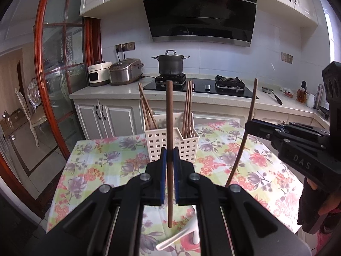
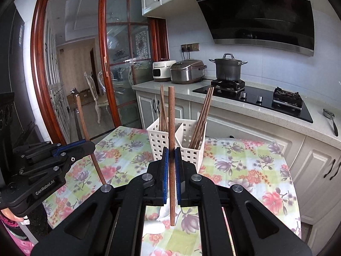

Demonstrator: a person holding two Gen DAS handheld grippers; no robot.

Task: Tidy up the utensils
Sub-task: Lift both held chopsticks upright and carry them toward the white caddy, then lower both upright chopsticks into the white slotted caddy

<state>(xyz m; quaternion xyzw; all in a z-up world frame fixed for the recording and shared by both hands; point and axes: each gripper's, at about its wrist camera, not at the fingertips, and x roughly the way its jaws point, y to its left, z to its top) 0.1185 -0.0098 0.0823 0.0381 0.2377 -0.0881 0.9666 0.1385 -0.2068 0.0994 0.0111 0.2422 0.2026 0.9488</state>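
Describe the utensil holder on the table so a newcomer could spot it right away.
Start at the table with the floral tablecloth, in front of the stove counter. Near its far edge stands a white plastic basket with square-grid walls, split into two compartments. Each compartment holds brown chopsticks standing on end, and it is the only upright container on the cloth.

Upright chopsticks [image 1: 187,106] crowd both basket [image 1: 170,143] compartments — the middle stays open — floral table [image 1: 102,162] around lies bare.
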